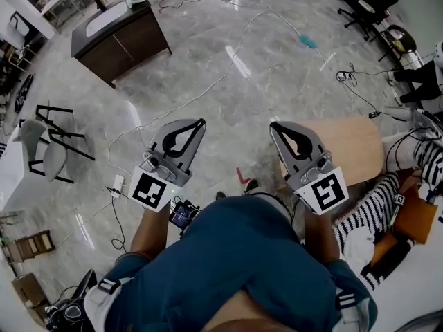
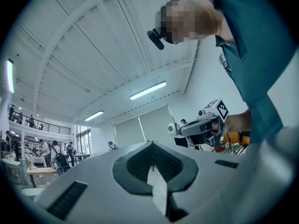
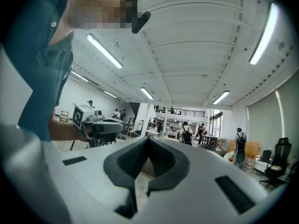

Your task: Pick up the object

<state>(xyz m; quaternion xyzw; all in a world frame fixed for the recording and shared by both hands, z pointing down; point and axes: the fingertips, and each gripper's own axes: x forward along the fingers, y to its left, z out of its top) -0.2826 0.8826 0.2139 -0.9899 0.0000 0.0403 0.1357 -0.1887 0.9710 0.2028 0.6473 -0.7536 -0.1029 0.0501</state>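
In the head view I hold both grippers out level over a grey marble floor (image 1: 228,81). My left gripper (image 1: 201,122) is shut, its dark pads meeting with nothing between them. My right gripper (image 1: 273,124) is shut and empty too. In the left gripper view the left gripper (image 2: 151,145) has its jaws closed, and the right gripper (image 2: 202,127) shows beyond it. In the right gripper view the right gripper (image 3: 148,139) is closed, with the left gripper (image 3: 99,123) off to its left. I cannot tell which thing is the task's object. A small red piece (image 1: 242,177) lies on the floor between the grippers.
A dark cabinet (image 1: 121,37) stands at the far left and black-framed chairs (image 1: 52,144) at the left. A wooden table (image 1: 354,147) is just right of my right gripper, beside a seated person in striped clothes (image 1: 387,199). Cables (image 1: 228,61) cross the floor. Office chairs (image 1: 370,2) stand far right.
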